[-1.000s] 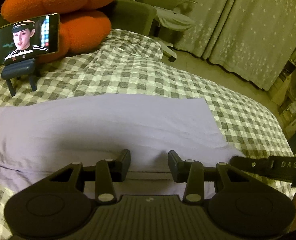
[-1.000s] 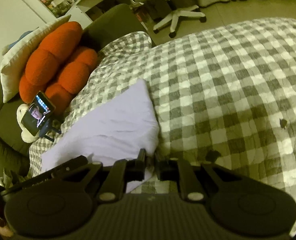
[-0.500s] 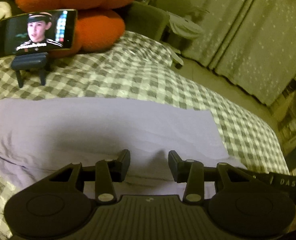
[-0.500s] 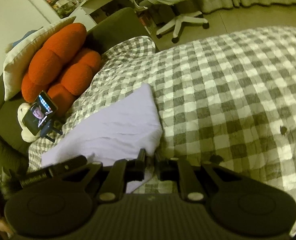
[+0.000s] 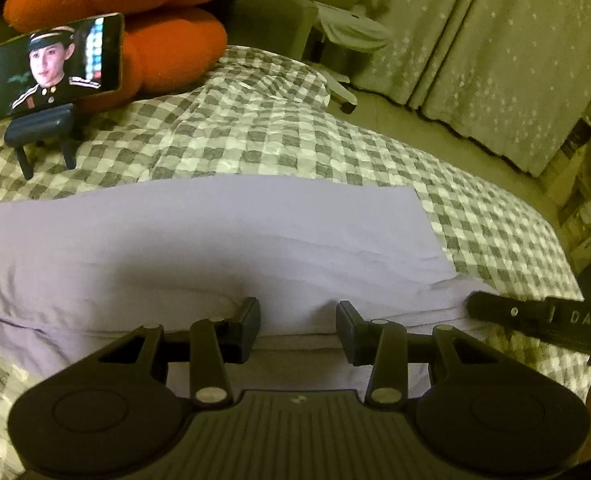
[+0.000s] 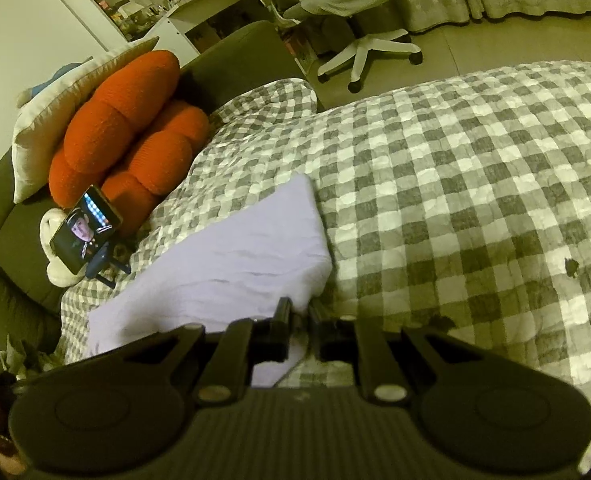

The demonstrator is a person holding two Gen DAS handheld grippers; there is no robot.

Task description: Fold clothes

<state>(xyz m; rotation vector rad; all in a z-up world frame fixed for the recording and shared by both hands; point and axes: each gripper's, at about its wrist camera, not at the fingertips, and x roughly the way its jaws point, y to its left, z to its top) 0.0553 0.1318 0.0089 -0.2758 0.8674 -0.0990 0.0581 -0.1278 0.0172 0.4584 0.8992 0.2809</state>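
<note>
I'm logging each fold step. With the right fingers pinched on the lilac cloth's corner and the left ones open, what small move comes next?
Probably close the left gripper on the lilac cloth's near edge: its fingers straddle that edge, open, while the right gripper already pinches the near corner.

Garment [image 5: 215,236]: pale lilac cloth, plain, folded into a long flat rectangle and laid crosswise on the checked bedcover [image 5: 475,216]. Soft creases are seen along the near edge, where a second layer is exposed underneath.
</note>
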